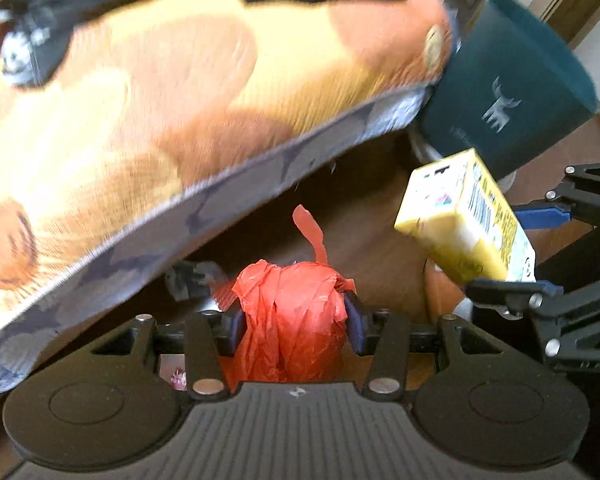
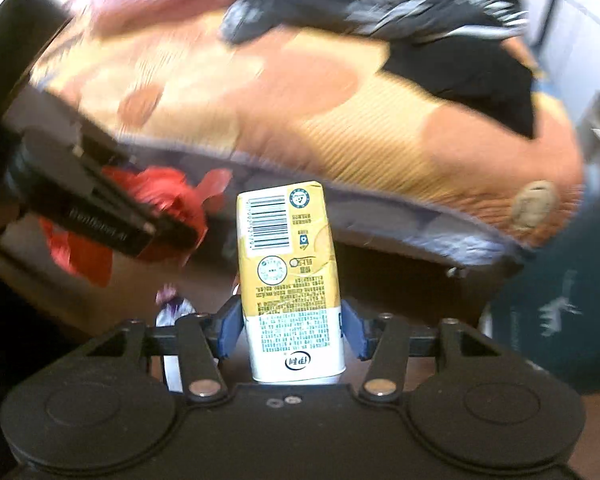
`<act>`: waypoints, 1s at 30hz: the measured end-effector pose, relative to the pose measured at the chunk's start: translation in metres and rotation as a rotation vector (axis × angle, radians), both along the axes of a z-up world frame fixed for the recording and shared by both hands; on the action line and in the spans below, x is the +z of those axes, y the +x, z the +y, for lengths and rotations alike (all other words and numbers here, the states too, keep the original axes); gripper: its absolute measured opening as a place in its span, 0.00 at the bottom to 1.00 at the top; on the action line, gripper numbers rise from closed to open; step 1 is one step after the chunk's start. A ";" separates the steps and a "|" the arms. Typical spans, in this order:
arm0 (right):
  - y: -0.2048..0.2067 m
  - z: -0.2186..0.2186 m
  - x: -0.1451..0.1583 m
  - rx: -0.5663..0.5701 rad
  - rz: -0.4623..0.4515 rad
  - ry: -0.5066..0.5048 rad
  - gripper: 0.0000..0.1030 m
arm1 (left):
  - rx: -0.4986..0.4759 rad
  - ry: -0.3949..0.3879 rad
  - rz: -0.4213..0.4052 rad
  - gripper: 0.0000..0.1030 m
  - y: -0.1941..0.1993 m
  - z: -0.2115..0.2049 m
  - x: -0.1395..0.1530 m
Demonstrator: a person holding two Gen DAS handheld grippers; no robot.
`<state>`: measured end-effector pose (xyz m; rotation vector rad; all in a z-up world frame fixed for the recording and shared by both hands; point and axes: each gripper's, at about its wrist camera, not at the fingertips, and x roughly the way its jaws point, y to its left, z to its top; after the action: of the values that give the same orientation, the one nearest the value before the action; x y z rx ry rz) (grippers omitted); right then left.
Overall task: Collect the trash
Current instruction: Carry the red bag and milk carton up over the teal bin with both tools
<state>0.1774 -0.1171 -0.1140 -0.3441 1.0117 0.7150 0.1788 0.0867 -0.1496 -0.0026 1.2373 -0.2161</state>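
My left gripper (image 1: 294, 326) is shut on a crumpled red plastic bag (image 1: 292, 320), whose blue pads press both its sides; a torn strip sticks up from it. My right gripper (image 2: 292, 330) is shut on a yellow and white drink carton (image 2: 290, 280), held upright with its barcode facing me. In the left wrist view the same carton (image 1: 466, 220) shows at the right, tilted, in the right gripper (image 1: 536, 254). The right wrist view has the red bag (image 2: 168, 200) at the left, in the left gripper (image 2: 172, 224). Both hang above a dark brown floor.
A bed with an orange and yellow patterned cover (image 1: 172, 92) fills the upper part of both views; dark clothes (image 2: 440, 20) lie on it. A dark teal bin with a white deer print (image 1: 512, 92) stands at the right. Small scraps (image 2: 170, 298) lie on the floor.
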 end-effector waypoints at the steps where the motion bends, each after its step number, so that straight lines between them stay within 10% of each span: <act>1: 0.000 -0.007 0.010 -0.017 -0.012 0.019 0.50 | 0.005 0.005 -0.017 0.45 -0.002 -0.006 0.011; 15: 0.028 -0.130 0.109 -0.277 -0.194 0.195 0.50 | 0.037 0.003 -0.217 0.45 0.018 -0.119 0.127; 30: 0.110 -0.263 0.104 -0.606 -0.193 0.272 0.50 | 0.004 -0.055 -0.269 0.46 0.120 -0.264 0.159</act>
<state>0.2878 -0.3805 -0.0097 0.1320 0.7638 0.2539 0.2993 -0.1778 0.0096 -0.0231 0.9629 -0.2387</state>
